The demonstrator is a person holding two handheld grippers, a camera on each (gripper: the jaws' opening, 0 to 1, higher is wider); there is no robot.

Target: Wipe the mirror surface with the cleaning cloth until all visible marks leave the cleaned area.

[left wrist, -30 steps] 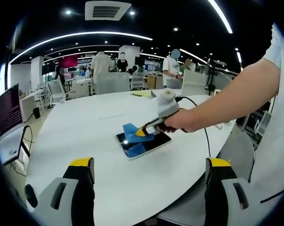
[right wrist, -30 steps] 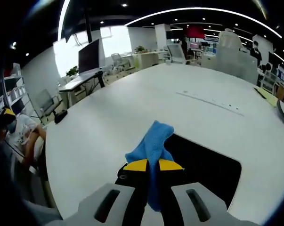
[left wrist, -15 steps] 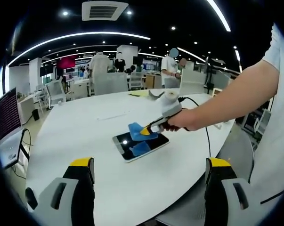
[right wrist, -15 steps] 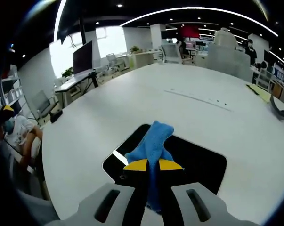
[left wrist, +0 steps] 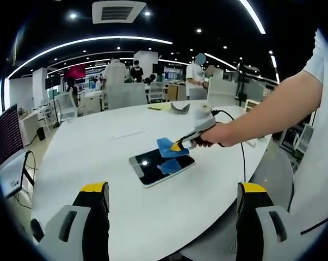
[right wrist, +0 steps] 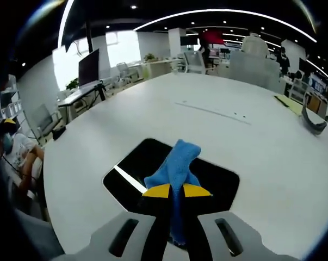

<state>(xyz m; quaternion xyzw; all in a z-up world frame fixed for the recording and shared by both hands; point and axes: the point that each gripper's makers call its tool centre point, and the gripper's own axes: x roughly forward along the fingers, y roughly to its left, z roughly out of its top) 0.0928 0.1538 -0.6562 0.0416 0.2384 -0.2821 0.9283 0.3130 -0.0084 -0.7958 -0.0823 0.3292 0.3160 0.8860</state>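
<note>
The white table carries a dark rectangular mirror lying flat, its long axis slanting across the left gripper view. The right gripper is clenched on the blue cleaning cloth — it drapes forward from the jaws onto the glass (near one end). The left gripper hangs well back, jaws spread wide.

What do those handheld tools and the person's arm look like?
Each tool is pale grey with black inner jaw faces and yellow tips: the left tool and the right tool. A black cable trails from the right one. The person wears a white short sleeve.
</note>
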